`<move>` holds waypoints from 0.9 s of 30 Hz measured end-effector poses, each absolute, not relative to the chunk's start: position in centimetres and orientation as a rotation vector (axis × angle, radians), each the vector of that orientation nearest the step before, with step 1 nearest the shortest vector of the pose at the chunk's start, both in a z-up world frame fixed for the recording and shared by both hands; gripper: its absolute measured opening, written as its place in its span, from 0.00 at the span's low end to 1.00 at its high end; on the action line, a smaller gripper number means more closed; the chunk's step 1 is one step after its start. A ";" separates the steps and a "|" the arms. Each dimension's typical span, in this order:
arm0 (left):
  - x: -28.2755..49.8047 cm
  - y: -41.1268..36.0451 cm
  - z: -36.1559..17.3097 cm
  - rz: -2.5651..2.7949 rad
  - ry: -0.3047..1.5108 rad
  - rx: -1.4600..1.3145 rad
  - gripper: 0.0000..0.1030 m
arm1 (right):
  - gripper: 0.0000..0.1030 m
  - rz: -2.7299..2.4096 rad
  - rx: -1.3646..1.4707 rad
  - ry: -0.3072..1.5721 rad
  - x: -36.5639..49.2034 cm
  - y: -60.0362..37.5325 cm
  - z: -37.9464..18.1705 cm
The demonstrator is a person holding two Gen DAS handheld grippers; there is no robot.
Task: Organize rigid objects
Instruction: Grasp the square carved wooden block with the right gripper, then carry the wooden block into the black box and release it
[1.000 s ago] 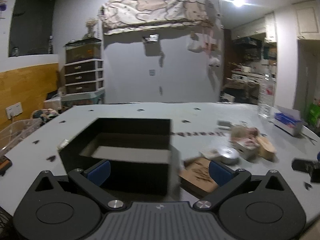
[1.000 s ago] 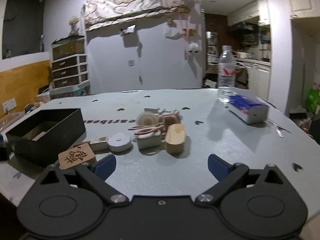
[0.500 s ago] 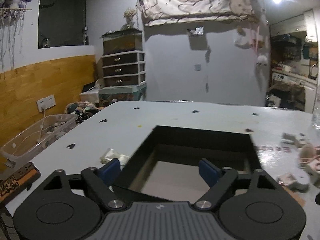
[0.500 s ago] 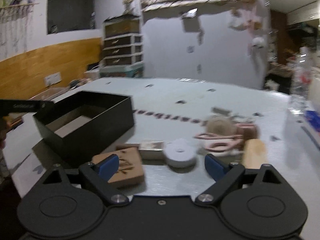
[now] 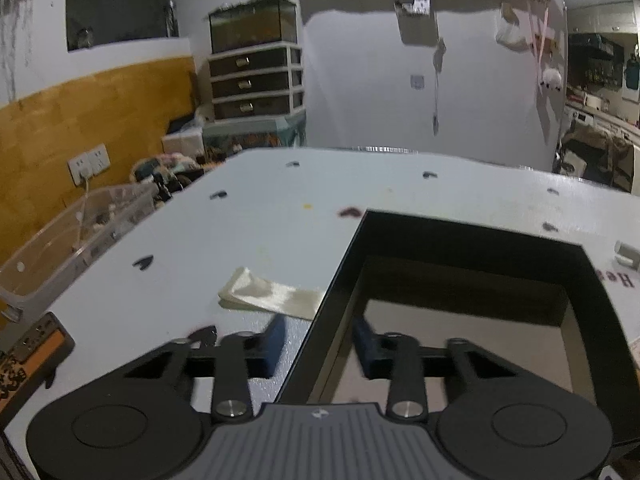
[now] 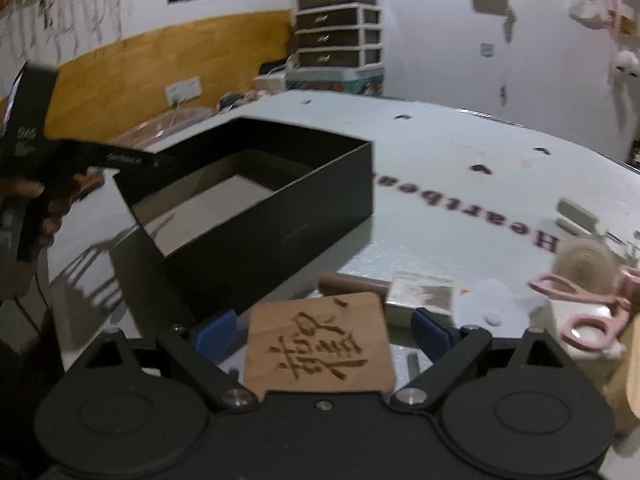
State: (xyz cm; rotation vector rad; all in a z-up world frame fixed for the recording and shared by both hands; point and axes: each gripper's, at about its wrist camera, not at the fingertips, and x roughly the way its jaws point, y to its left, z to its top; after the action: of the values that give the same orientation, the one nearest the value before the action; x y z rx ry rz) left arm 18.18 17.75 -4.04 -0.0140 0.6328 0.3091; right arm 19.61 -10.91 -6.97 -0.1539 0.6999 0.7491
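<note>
A drawer unit (image 5: 256,80) stands behind the table (image 5: 280,208).

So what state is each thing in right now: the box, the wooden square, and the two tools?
Black box: open, nothing visible inside.
Wooden square: flat on table, between right tool's fingers.
Left tool: closing on box wall.
Right tool: open.

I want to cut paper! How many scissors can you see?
1. The pink scissors lie at the right on the table, atop a small pile. More may hide beyond the edge.
</note>
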 end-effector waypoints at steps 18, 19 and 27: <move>17.6 16.0 -5.2 0.187 0.679 -0.007 0.02 | 0.74 0.626 -0.144 0.750 17.7 -13.5 -7.2; 17.5 15.7 -5.2 0.187 0.675 -0.007 0.02 | 0.74 0.607 -0.129 0.748 17.5 -14.1 -7.0; 16.2 13.0 -5.5 0.053 0.656 0.009 0.02 | 0.74 0.481 -0.029 0.691 16.3 -18.3 -3.5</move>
State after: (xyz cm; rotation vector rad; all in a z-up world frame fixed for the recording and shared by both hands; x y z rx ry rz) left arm 16.18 13.04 -5.50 0.0095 0.6562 0.0531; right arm 16.33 -18.33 -3.54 -0.0287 0.6914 0.4814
